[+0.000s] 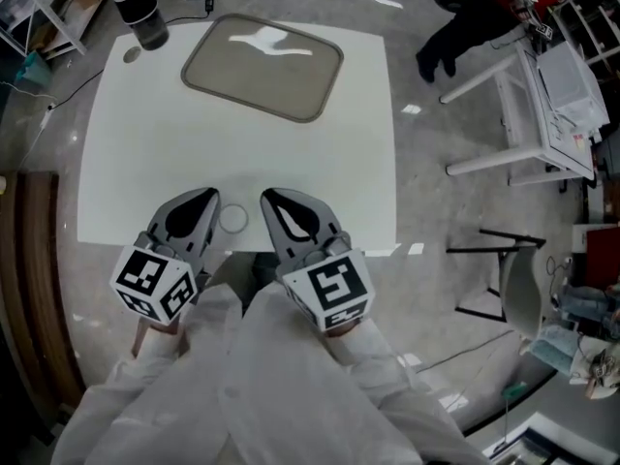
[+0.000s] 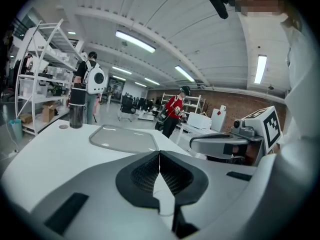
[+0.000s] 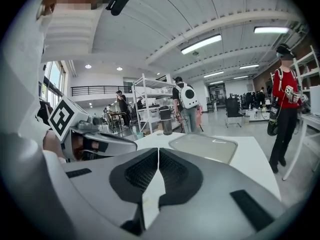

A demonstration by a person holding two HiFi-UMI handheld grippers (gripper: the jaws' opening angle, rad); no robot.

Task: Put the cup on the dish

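Well short of the flat, rounded-rectangular dish (image 1: pixel 263 68), a clear round cup (image 1: pixel 232 218), faint against the white table (image 1: pixel 145 153), stands between the left gripper (image 1: pixel 207 195) and right gripper (image 1: pixel 267 196), both closed tight on nothing.

**Tally: Two Claws, Four Things on One Worktop**

One white worktop (image 1: pixel 349 114) carries four things. One clear cup (image 1: pixel 233 218) sits between the two claws, the left claw (image 1: pixel 205 200) and the right claw (image 1: pixel 271 200). One grey dish (image 1: pixel 263 67) lies well ahead of both. One dark bottle (image 1: pixel 139 8) stands far ahead of the left claw, with one small round disc (image 1: pixel 132 54) just beside it. Two people stand beyond the worktop, ahead of the left claw: one person with a backpack (image 2: pixel 91 84) and one person in red (image 2: pixel 173 111).
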